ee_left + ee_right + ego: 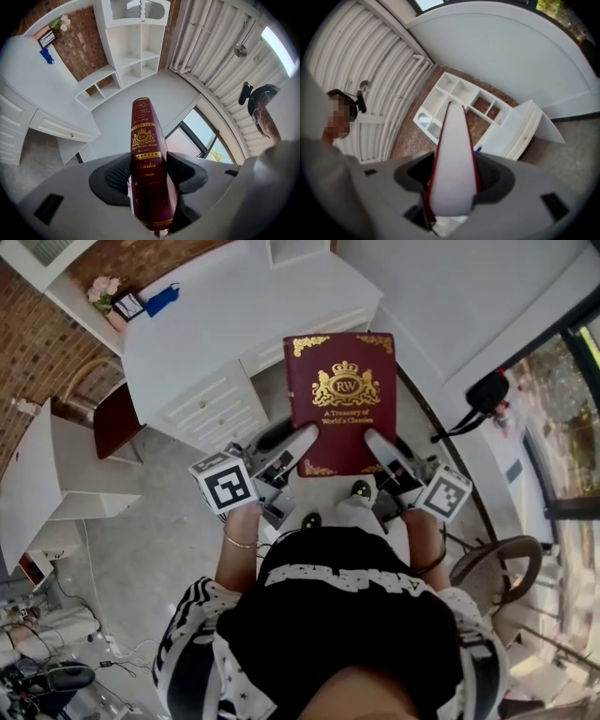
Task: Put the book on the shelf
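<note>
A thick maroon book [340,401] with gold lettering is held flat in the air in front of the person, cover up. My left gripper [298,448] is shut on its spine side; the left gripper view shows the gilt spine [146,154] clamped between both pads. My right gripper [382,450] is shut on the page side, where the white page edge [452,164] fills the gap between its jaws. The white shelf unit [131,51] with open cubbies stands against the brick wall [86,37], well beyond the book.
A white desk [225,315] with drawers lies ahead and to the left, carrying flowers [103,289], a small frame and a blue object [161,300]. A dark red chair [117,418] stands by it. Large windows [562,427] and a wicker chair [497,568] are on the right.
</note>
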Tool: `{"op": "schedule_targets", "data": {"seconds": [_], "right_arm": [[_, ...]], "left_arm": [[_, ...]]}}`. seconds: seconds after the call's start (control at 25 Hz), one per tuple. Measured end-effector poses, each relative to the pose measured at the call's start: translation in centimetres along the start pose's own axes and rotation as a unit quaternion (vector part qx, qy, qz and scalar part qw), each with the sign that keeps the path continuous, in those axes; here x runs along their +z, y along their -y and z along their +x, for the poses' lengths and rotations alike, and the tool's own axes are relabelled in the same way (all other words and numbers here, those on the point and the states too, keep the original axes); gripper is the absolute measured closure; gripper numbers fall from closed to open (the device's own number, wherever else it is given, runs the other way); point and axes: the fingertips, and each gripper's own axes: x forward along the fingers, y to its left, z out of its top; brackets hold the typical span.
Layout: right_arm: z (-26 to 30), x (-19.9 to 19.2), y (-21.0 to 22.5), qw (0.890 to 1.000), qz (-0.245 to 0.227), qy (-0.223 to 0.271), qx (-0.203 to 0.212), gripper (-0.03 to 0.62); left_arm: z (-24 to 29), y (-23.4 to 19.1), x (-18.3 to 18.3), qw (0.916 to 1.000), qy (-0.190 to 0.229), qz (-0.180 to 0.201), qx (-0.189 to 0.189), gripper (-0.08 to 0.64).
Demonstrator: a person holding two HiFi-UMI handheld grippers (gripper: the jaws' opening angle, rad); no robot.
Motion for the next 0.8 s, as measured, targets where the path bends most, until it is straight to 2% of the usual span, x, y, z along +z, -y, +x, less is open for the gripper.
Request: {"op": "schedule_targets", "data": {"seconds": [0.16, 0.4, 0.56, 0.8], "right_arm": [[0.1, 2.0, 1.2, 1.0, 0.001, -0.009, 0.015, 0.333], [1.1, 6.8, 5.6, 0.999, 0.017, -0.029, 0.044, 0.331], [1.8, 8.4, 7.6, 0.997, 0.026, -0.035, 0.06, 0.331], [1.8, 9.3, 7.4, 0.996, 0.035, -0.041, 0.071, 0.331]], "left_arm": [[2.0, -0.1, 0.3, 0.9999, 0.01, 0.005, 0.011, 0.304], [7.5, -1.8, 1.3, 0.9984, 0.034, 0.012, 0.043, 0.304], [9.5, -2.8, 1.8, 0.9971, 0.043, 0.017, 0.06, 0.304], [10.1, -1.8, 2.4, 0.996, 0.048, 0.026, 0.071, 0.304]]}}
